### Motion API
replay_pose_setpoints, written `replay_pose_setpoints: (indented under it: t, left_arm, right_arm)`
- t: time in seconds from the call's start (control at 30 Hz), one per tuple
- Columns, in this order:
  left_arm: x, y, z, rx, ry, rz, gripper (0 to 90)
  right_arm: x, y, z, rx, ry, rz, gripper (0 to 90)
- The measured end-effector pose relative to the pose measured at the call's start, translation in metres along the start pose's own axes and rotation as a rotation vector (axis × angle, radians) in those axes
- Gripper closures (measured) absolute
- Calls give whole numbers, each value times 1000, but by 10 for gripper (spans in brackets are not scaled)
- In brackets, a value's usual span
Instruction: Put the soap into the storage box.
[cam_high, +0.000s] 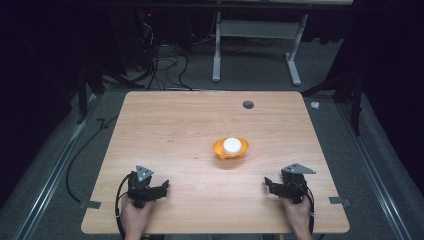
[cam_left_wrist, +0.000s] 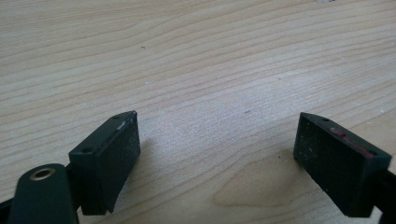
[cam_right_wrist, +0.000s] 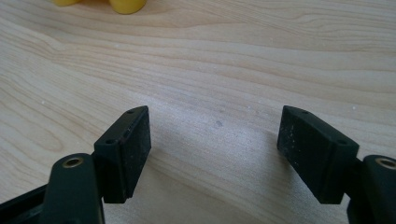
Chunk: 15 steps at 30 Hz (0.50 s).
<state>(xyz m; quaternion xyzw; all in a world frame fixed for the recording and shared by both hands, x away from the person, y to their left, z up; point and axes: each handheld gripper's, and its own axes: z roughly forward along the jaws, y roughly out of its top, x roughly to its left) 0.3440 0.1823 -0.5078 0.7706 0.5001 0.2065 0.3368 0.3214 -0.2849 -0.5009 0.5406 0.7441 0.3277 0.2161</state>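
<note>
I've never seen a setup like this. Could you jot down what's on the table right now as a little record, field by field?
Surface: wooden table, with a small dark round hole near its far edge
Object: orange bowl-like dish right of centre, with a white round thing in it
Left gripper: held in a hand at the near left, fingers wide apart, nothing between them
Right gripper: held at the near right, fingers wide apart, nothing between them
Contact: neither gripper touches the dish
</note>
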Motion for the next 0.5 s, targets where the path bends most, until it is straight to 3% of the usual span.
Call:
replay_pose_setpoints:
  t: [0.1,0.5]
  left_arm:
    - [0,0,0,0,-1,0,149]
    - [0,0,0,-2,-1,-1,150]
  right_arm:
    - [4,0,2,7,-28,-36,244]
    - [5,0,2,8,-23,-39,242]
